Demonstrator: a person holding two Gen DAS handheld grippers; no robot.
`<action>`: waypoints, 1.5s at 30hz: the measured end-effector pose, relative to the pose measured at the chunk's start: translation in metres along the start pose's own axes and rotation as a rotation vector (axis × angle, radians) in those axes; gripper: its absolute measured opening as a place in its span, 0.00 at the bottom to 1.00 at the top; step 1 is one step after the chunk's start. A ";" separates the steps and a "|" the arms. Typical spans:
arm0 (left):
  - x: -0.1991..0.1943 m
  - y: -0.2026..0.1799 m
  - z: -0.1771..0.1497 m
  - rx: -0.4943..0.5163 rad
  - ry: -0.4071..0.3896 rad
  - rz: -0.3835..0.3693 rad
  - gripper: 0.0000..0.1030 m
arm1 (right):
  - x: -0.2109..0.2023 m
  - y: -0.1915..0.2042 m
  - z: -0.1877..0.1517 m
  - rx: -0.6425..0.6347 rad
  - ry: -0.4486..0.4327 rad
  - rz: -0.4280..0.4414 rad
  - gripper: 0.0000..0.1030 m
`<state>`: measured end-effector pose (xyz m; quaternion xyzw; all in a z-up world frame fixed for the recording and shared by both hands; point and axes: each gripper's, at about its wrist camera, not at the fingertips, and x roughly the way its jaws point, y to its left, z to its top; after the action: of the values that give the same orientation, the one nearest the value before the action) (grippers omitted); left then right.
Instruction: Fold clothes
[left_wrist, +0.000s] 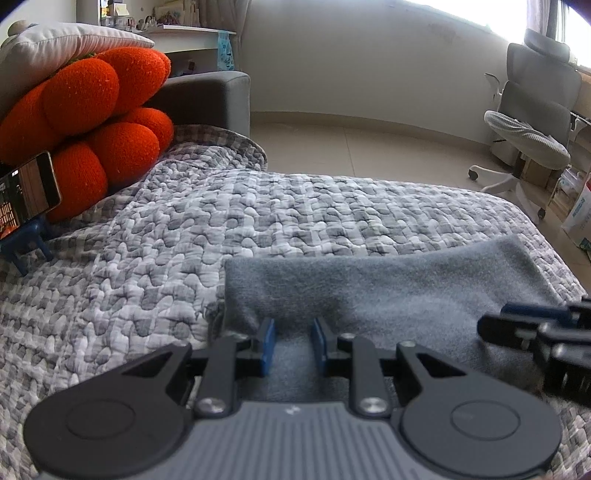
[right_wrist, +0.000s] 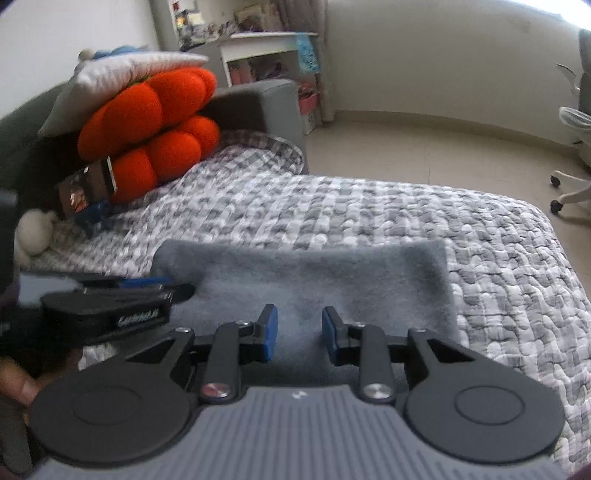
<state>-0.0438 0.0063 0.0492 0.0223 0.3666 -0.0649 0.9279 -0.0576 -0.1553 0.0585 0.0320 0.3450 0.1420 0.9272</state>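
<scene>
A grey fleece garment lies folded into a flat band on the checked quilt. My left gripper sits low over its near left part. Its blue pads stand a little apart, with fleece showing in the gap but not pinched. My right gripper hovers over the middle of the garment, also a little apart and holding nothing. Each gripper shows in the other's view: the right one at the garment's right, the left one at its left edge.
Orange puffy cushions and a white pillow lean on the grey sofa arm. A phone on a blue stand faces me. A white plush lies by it. An office chair stands beyond the bed's edge. A hand grips the left tool.
</scene>
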 end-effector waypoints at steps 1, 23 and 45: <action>0.000 0.000 0.000 0.000 0.000 0.001 0.23 | 0.001 0.002 -0.001 -0.011 0.007 0.000 0.31; -0.014 -0.002 0.002 0.006 0.005 0.015 0.34 | 0.017 0.002 -0.008 -0.040 0.057 -0.018 0.29; -0.021 -0.008 -0.015 -0.005 0.038 0.005 0.39 | 0.017 0.003 -0.006 -0.046 0.061 -0.020 0.30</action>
<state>-0.0703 0.0021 0.0530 0.0219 0.3843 -0.0611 0.9209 -0.0499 -0.1476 0.0437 0.0028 0.3702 0.1414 0.9181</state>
